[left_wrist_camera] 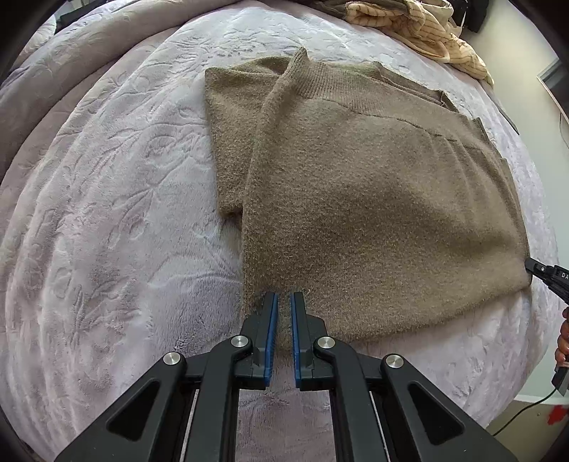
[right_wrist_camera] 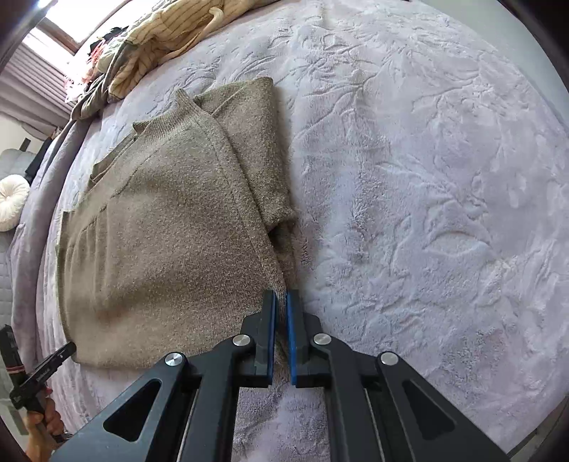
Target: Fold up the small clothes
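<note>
Blue-padded left tongs [left_wrist_camera: 283, 302] sit right at the lens, closed narrow over the near hem of the brown knit sweater [left_wrist_camera: 355, 199], with a bit of the hem caught between the pads as far as I can tell. Same story on the other side: right tongs [right_wrist_camera: 281, 298] are pinched nearly shut on the hem corner, fabric visibly running up between the blue pads.

That sweater lies flat on the lavender embossed blanket [left_wrist_camera: 106, 213] covering the bed, bottom hem toward the near edge, collar pointing away, one sleeve already folded in along the side. A heap of striped cream clothes [left_wrist_camera: 426, 32] sits up at the far edge.

Handling-wise I'd guess it's soft, fuzzy and floppy, fairly light but thick enough to sag in the middle when lifted, not slippery at all. Hem corners look like the right places to grab, so both halves lift evenly.

Both tongs point steeply down at the bed, roughly side by side along the hem, each held in a person's hand [right_wrist_camera: 46, 423].
</note>
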Demonstrator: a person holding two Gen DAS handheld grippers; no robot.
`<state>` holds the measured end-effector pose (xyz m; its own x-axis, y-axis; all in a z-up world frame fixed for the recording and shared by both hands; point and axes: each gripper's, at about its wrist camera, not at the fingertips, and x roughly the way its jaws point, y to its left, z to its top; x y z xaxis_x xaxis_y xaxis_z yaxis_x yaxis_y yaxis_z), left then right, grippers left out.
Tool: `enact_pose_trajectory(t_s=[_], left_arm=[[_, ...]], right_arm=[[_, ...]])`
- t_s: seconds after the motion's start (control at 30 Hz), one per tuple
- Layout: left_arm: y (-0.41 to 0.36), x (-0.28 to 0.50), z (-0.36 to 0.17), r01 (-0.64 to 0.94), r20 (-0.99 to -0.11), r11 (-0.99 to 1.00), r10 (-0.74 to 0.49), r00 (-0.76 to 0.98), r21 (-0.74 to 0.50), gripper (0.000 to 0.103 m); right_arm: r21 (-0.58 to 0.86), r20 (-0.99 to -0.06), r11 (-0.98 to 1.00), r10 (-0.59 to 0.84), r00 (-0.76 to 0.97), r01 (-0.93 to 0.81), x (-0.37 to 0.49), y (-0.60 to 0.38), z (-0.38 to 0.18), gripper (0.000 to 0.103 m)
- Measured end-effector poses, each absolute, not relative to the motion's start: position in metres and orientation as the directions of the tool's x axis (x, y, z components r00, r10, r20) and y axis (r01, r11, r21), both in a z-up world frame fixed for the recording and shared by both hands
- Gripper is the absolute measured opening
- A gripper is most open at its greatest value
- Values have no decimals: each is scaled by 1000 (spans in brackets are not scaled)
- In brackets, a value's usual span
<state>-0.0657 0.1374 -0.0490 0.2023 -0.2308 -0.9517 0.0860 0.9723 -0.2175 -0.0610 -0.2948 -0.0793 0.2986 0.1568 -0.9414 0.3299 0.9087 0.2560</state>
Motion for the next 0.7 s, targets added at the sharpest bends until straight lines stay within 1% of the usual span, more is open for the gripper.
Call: enact_pose_trajectory(t_s=[0.13, 0.27, 0.3, 0.33, 0.37, 0.4, 0.43, 0.5, 0.57, 0.63, 0.7], left_arm=[[141, -70, -45, 67, -955, 978, -208, 210, -198, 7], [143, -73, -43, 46, -955, 979, -201, 220, -196, 8], [144, -74, -44, 42, -954, 979, -203, 220, -199, 10], [145, -75, -44, 37, -954, 979, -204, 219, -201, 40], [147, -75, -45, 27, -954, 978, -208, 215, -207, 74], [150, -75, -47, 10, -960, 983, -183, 211, -185, 99], [152, -76, -48, -2, -961, 987, -159, 225, -163, 102], [155, -74, -54, 0, -960, 986, -164, 225, -168, 102], [160, -74, -59, -10, -960, 987, -155, 234, -161, 102], [165, -73, -63, -19, -961, 990, -130, 244, -139, 102], [174, -71, -69, -42, -961, 989, -124, 248, -139, 102]], right_arm=[[143, -945, 941, 38, 324, 308, -64, -272, -55, 8], [133, -932, 955, 30, 361, 266, -71, -242, -35, 8], [136, -930, 958, 36, 366, 252, -73, -236, -32, 8], [140, -928, 962, 44, 369, 237, -75, -227, -30, 8], [145, -928, 963, 53, 368, 226, -75, -220, -30, 8], [148, -929, 965, 61, 365, 216, -75, -213, -30, 8], [147, -930, 967, 63, 362, 209, -74, -205, -30, 10], [154, -930, 970, 78, 359, 188, -76, -191, -31, 16], [167, -929, 973, 100, 356, 161, -78, -178, -31, 28], [175, -930, 975, 120, 348, 133, -77, -167, -33, 32], [201, -929, 973, 153, 336, 111, -78, -155, -35, 32]])
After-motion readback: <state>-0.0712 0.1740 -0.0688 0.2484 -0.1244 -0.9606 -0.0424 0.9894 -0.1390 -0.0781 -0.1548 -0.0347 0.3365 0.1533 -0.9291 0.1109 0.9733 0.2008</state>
